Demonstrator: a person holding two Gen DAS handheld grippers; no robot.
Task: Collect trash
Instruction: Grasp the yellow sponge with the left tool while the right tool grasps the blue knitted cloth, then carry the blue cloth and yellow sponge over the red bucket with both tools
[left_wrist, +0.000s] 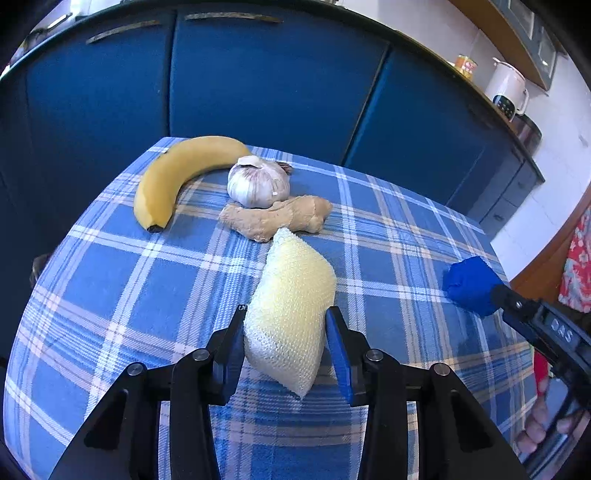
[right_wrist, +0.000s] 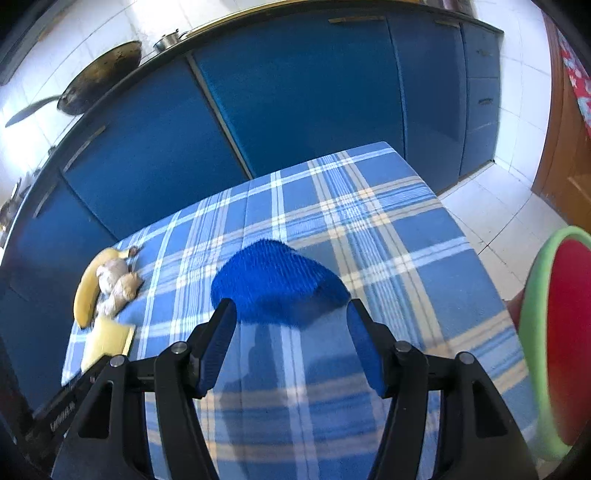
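On the blue plaid tablecloth (left_wrist: 110, 280), my left gripper (left_wrist: 286, 332) holds a pale yellow foam net sleeve (left_wrist: 291, 306) between its two pads. Beyond it lie a ginger root (left_wrist: 273, 218), a garlic bulb (left_wrist: 258, 181) and a banana (left_wrist: 177, 173). My right gripper (right_wrist: 291, 325) stands wide, with a crumpled blue foam piece (right_wrist: 277, 280) between its fingertips; the pads do not clearly press on it. That blue piece also shows at the right in the left wrist view (left_wrist: 469, 284). The sleeve (right_wrist: 107, 341), banana (right_wrist: 86, 291) and garlic (right_wrist: 112, 275) show at the left in the right wrist view.
Blue kitchen cabinets (left_wrist: 258, 81) stand behind the table. A green-rimmed red bowl or bin (right_wrist: 554, 339) is at the right, beside the table edge. A pan (right_wrist: 99, 77) sits on the counter. White tiled floor (right_wrist: 498, 206) lies to the right of the table.
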